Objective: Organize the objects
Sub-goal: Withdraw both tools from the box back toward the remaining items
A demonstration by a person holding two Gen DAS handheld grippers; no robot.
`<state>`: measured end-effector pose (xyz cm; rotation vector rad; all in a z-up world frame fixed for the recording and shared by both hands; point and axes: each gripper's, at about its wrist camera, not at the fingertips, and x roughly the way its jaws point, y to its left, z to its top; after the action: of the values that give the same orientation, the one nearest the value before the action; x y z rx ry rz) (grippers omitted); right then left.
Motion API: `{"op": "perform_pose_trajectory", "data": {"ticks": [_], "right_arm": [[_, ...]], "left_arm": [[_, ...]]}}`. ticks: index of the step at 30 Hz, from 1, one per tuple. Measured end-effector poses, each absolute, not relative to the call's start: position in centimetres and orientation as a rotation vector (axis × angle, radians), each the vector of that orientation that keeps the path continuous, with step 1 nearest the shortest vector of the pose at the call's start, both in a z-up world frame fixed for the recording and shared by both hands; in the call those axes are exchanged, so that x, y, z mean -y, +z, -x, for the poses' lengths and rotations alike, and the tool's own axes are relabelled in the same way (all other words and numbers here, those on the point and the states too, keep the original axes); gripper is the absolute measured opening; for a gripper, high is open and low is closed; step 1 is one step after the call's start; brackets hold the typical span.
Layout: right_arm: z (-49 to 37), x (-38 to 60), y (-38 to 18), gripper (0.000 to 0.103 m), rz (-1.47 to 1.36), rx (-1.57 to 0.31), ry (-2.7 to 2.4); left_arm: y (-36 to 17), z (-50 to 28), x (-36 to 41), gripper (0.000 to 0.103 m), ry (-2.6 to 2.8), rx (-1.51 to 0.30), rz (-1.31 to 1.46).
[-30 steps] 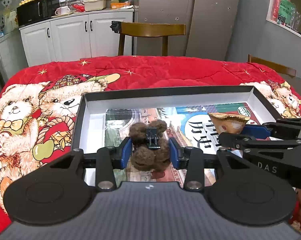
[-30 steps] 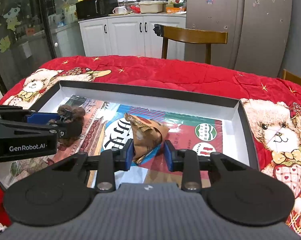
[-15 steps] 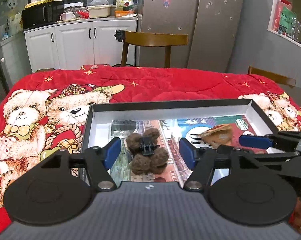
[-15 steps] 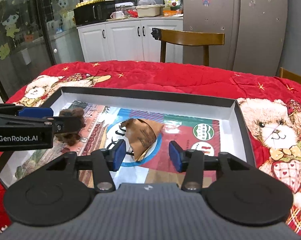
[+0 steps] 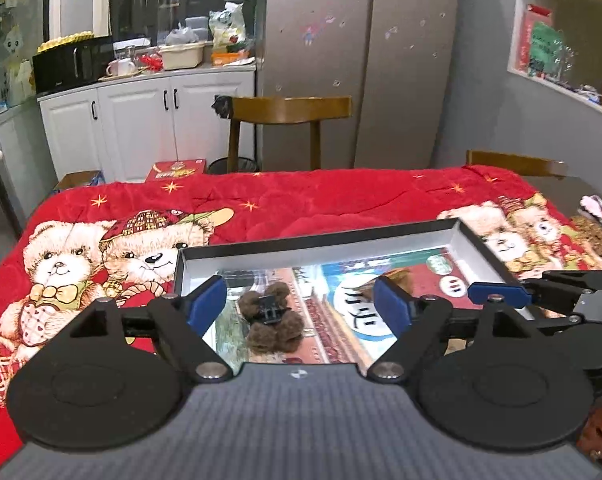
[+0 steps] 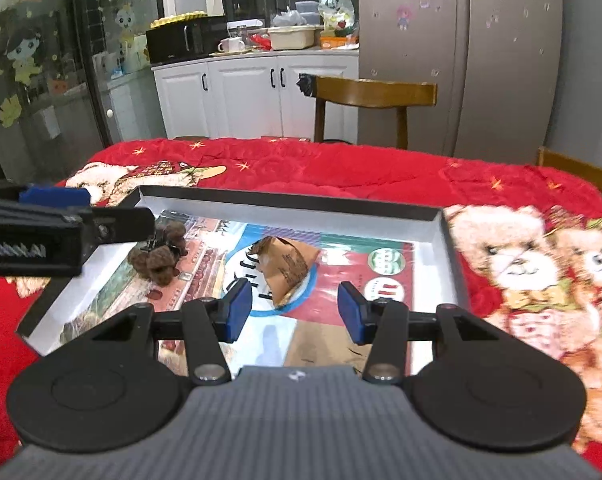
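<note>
A brown fuzzy hair clip (image 5: 272,322) lies on the floor of the shallow black-rimmed box (image 5: 313,239), left part; it also shows in the right wrist view (image 6: 157,254). A brown paper packet (image 6: 287,267) lies in the box middle. My left gripper (image 5: 301,308) is open and empty, raised above and behind the clip. My right gripper (image 6: 294,312) is open and empty, raised just short of the packet. The left gripper shows at the left of the right wrist view (image 6: 101,220), and the right gripper at the right of the left wrist view (image 5: 497,294).
The box (image 6: 293,202) sits on a red teddy-bear quilt (image 5: 301,200) covering the table. A wooden chair (image 5: 287,114) stands behind the table, another (image 5: 513,162) at the right. White cabinets (image 6: 253,96) and a fridge (image 6: 461,52) lie beyond.
Both grippers opened, letting go of the hair clip and the packet, which now lie in the box. Both grippers then rose and drew back.
</note>
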<state>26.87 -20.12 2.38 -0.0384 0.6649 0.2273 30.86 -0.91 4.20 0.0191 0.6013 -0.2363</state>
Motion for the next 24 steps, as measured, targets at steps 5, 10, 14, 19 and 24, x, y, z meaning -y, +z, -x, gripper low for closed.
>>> {"op": "perform_pose_trajectory", "data": {"ticks": [5, 10, 14, 19, 24], "right_arm": [[-24.4, 21.1, 4.4, 0.063, 0.060, -0.632, 0.208], [-21.9, 22.2, 6.1, 0.063, 0.035, -0.627, 0.220], [-19.7, 22.4, 7.2, 0.063, 0.062, -0.606, 0.230], [-16.1, 22.4, 8.4, 0.064, 0.136, -0.573, 0.239], [-12.3, 23.3, 9.0, 0.066, 0.160, -0.548, 0.244]], "left_arm": [[5.7, -28.3, 0.9, 0.084, -0.232, -0.590, -0.078], [7.4, -25.4, -0.2, 0.084, -0.230, -0.587, -0.092], [8.6, -23.0, -1.1, 0.084, -0.221, -0.579, -0.100], [9.6, -20.0, -2.0, 0.084, -0.219, -0.579, -0.150], [9.4, -16.4, -3.1, 0.084, -0.225, -0.588, -0.175]]}}
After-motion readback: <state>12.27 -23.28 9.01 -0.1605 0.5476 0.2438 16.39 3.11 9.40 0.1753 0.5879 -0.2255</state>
